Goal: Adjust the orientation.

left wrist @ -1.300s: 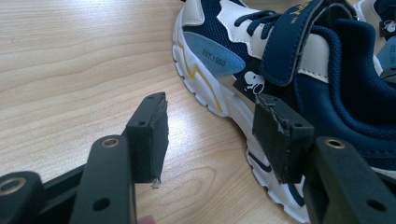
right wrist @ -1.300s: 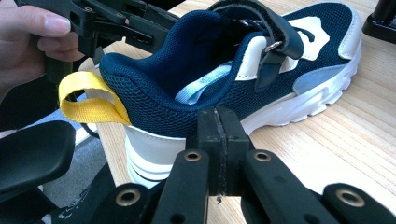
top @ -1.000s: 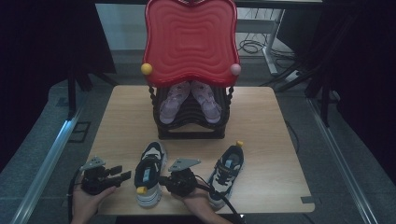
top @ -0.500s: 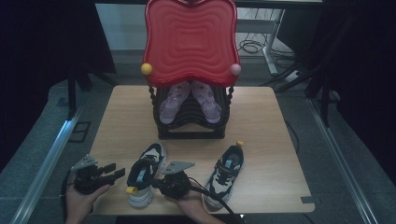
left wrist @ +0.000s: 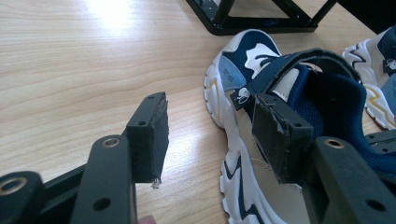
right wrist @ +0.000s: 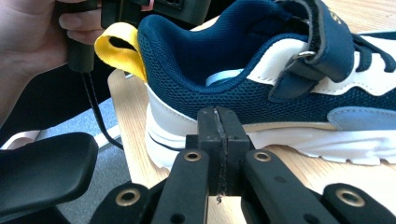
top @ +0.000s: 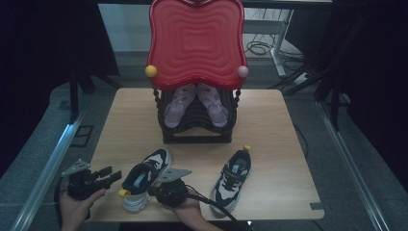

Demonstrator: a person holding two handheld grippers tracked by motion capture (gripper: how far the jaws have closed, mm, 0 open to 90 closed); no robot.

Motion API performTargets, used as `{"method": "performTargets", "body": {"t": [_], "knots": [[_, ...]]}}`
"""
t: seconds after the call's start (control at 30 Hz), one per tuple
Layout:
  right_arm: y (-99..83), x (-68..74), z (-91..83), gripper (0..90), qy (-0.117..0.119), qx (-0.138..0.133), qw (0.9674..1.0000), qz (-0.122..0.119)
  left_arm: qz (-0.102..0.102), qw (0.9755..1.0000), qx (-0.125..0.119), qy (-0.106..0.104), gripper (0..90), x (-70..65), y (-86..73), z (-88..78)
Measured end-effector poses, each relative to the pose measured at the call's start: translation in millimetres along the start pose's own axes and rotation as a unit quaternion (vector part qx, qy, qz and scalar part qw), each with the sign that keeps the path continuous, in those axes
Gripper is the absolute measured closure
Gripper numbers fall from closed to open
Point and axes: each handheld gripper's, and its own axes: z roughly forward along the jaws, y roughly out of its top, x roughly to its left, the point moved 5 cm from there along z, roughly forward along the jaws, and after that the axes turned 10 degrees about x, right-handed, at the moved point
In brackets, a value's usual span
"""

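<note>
Two grippers at the near tabletop (top: 269, 144) edge. Right gripper (top: 159, 185): fingers (right wrist: 219, 135) pressed together, nothing between them, tips against the side of the navy-and-white shoe (top: 142, 177) near its heel. Yellow heel loop (right wrist: 119, 49) sits at 11 o'clock from those fingers. Left gripper (top: 108, 177): fingers (left wrist: 152, 135) apart, empty; same shoe lies at 2 o'clock, close to the far finger. Second shoe (top: 232, 180) at 3 o'clock, apart. Beyond, a black rack (top: 197, 120) holding pink shoes (top: 195, 102) under a red tray (top: 196, 43).

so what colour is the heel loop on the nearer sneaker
Yellow; the heel loop shows best in the right gripper view.
</note>
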Motion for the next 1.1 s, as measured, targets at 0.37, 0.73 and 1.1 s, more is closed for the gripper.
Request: {"method": "performTargets", "body": {"t": [0.37,0.73,1.1], "knots": [[3.5,4.0,6.9,89.0,0.002,-0.002,1.0000,-0.007,-0.004,1.0000,-0.001,0.001,45.8,3.1,-0.4,-1.6],[3.6,-3.8,-52.4,88.7,-0.010,-0.039,0.9992,-0.004,-0.009,0.9999,-0.006,-0.001,45.8,5.0,2.4,-1.1],[-16.9,-30.7,-104.1,88.4,-0.043,-0.067,0.9966,0.021,-0.013,0.9998,-0.014,-0.010,45.9,7.5,11.0,1.4]]}}
